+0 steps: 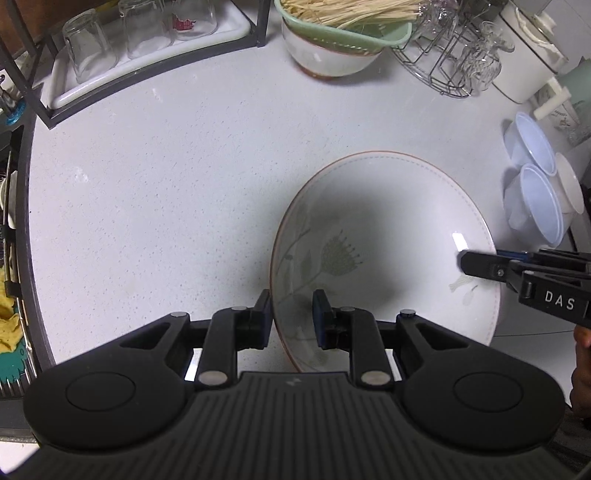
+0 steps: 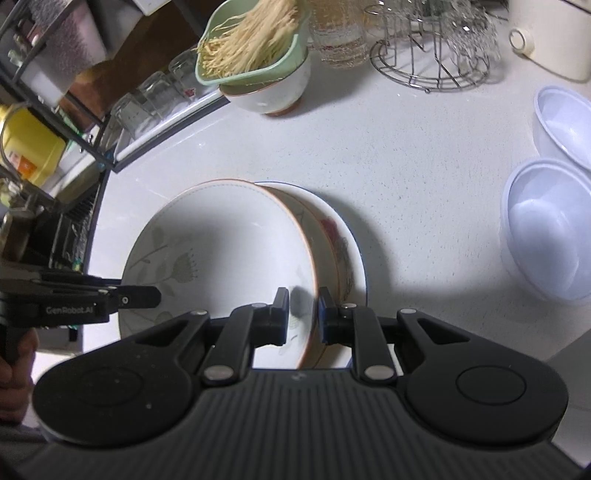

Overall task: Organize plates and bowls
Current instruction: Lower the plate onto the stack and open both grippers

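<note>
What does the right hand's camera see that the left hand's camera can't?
Only the right wrist view shows the plate under the big bowl, and a yellow jug at the left.

Only the left wrist view shows the white pot in the far right corner.

Both show the big bowl, the left gripper and right gripper straddling its rim on opposite sides, the noodles and the plastic bowls.

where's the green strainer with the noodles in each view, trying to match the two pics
Left wrist view: green strainer sits at the top edge, just right of centre, resting in a white bowl.
Right wrist view: green strainer is at the top, left of centre, tilted in the same white bowl.
Shared landmark: the wire glass rack stands just right of it.
</note>
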The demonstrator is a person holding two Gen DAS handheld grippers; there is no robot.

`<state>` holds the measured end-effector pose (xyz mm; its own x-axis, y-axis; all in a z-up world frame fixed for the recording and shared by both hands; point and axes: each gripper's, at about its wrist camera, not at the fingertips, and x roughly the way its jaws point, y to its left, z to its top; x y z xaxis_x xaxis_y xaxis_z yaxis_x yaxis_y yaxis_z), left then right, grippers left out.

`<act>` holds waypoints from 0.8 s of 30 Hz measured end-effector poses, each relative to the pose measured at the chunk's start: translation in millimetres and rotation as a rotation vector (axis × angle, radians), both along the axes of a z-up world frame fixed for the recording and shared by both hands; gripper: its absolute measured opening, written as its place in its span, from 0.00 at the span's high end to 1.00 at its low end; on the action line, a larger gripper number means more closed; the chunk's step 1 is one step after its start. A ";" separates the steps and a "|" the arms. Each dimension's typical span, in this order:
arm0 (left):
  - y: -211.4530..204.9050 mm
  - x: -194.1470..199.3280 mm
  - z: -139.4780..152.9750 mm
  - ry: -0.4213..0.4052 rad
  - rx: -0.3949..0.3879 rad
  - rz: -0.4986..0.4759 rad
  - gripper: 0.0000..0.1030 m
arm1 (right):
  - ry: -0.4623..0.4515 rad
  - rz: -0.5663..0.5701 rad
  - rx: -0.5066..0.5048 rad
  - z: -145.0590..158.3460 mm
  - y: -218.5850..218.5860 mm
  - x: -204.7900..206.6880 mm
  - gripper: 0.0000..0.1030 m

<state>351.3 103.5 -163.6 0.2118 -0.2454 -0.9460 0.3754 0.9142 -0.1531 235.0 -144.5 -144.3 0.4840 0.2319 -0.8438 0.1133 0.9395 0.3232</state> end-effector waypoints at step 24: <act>14.6 -8.8 13.3 -0.030 -0.104 0.113 0.75 | -0.049 -0.089 0.003 4.4 -2.7 -4.6 0.81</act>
